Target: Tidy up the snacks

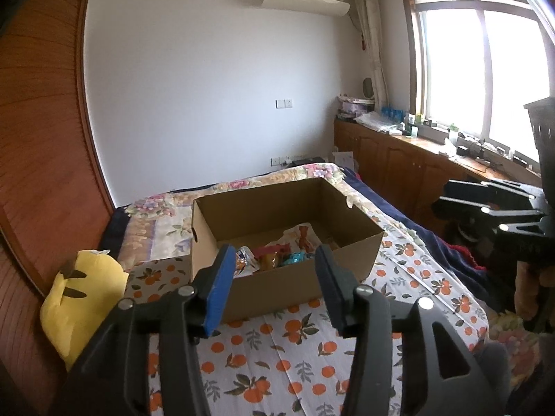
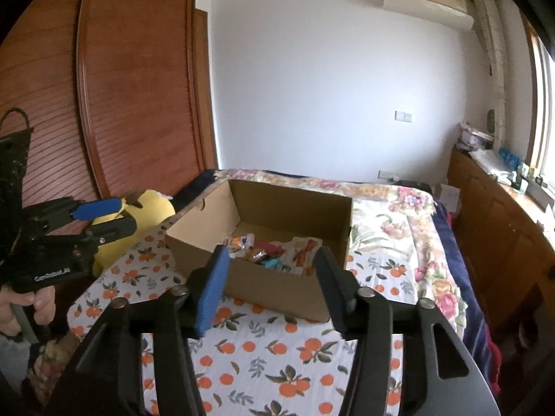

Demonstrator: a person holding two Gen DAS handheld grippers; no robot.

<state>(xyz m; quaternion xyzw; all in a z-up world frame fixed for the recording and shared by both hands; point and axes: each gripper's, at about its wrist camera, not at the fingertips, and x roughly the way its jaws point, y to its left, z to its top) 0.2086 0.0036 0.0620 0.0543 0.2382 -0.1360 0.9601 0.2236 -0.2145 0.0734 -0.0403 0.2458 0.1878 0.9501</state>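
Hovering spread and empty, left tool (image 1: 274, 286) and right tool (image 2: 272, 286) are facing light, crinkly snack packets (image 1: 274, 256) inside the stiff cardboard box (image 1: 291, 277); pinch packet edges.

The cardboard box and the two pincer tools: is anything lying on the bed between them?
No. In both wrist views only bare orange-print sheet separates the left gripper and right gripper from the cardboard box.

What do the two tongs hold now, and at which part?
Nothing is held. The left tongs and the right tongs both stand open with empty gaps, above the bed. The snacks lie in the cardboard box.
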